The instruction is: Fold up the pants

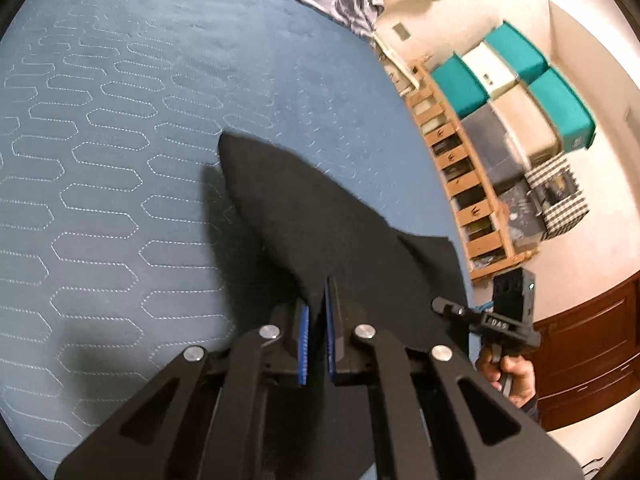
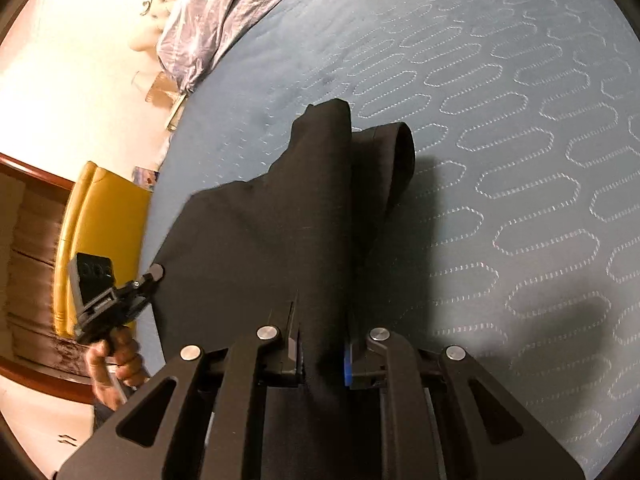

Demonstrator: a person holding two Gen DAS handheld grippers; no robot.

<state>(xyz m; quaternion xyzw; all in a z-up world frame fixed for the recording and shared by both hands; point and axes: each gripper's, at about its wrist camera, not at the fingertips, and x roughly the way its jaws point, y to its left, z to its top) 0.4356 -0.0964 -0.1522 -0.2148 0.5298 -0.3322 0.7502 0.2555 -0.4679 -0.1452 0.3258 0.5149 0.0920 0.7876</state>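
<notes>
Black pants [image 1: 320,224], plain, no pattern. Blue bedspread [image 1: 120,120] stitched all over with pale elongated hexagon outlines. Crumpled lavender-grey sheet [image 2: 208,20], kinda shiny. Black grippers, both, with bright blue pads [image 1: 304,344] and silver rivets. Teal and cream boxes [image 1: 516,76] stacked by the wall, black-and-white checked bag [image 1: 560,196] beside them. Light wooden rack [image 1: 460,172]. Yellow chair [image 2: 104,216]. Dark reddish-brown wood cabinet [image 1: 592,356]. Cream walls.

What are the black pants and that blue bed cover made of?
The pants look like matte woven cloth, maybe cotton: no sheen, soft drape from both tools. The bed cover looks like quilted fabric with a slight sheen, with pale stitched elongated hexagons.
</notes>
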